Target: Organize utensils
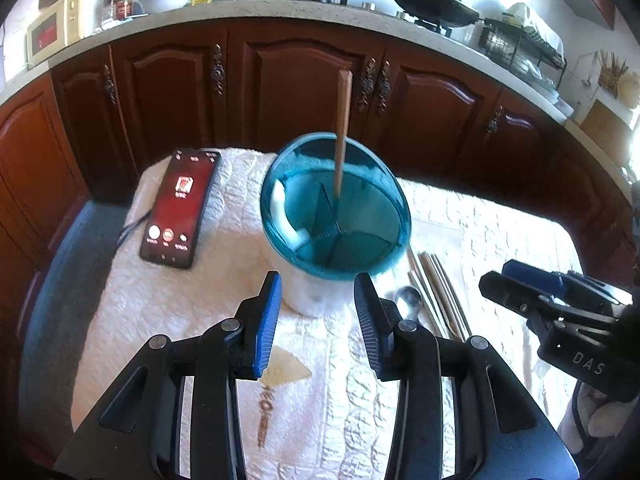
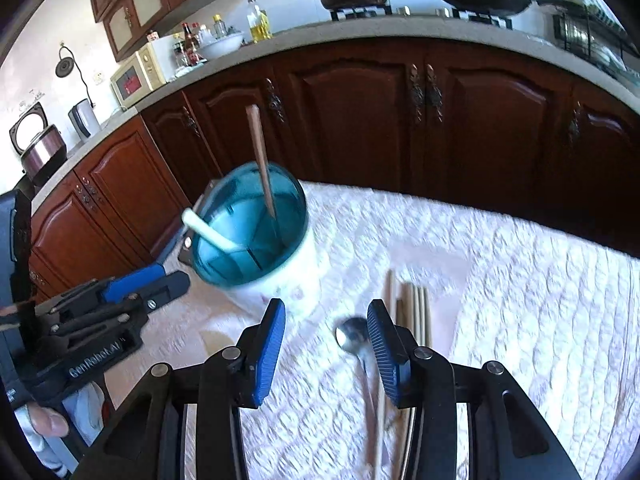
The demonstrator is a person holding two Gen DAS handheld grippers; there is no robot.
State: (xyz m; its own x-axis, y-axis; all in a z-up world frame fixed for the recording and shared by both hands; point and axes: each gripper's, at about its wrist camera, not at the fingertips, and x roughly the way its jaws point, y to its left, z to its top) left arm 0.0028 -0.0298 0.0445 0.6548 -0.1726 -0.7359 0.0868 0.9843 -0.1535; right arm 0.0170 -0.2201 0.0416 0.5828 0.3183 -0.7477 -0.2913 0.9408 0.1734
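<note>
A white utensil holder with a blue divided top (image 1: 334, 208) (image 2: 250, 224) stands on the white cloth. A brown chopstick (image 1: 342, 128) (image 2: 262, 160) stands in it, and a white utensil (image 2: 210, 234) leans in another compartment. A metal spoon (image 1: 410, 302) (image 2: 354, 338) and several chopsticks (image 1: 438, 292) (image 2: 416, 312) lie on the cloth right of the holder. My left gripper (image 1: 318, 308) is open and empty just in front of the holder. My right gripper (image 2: 326, 334) is open and empty just above the spoon; it also shows in the left wrist view (image 1: 520, 280).
A phone (image 1: 180, 208) with a lit screen lies on the cloth left of the holder. Dark wooden cabinets (image 1: 304, 80) and a countertop with pots, bottles and a microwave (image 1: 52, 28) run behind the table. The table edge drops off at the left.
</note>
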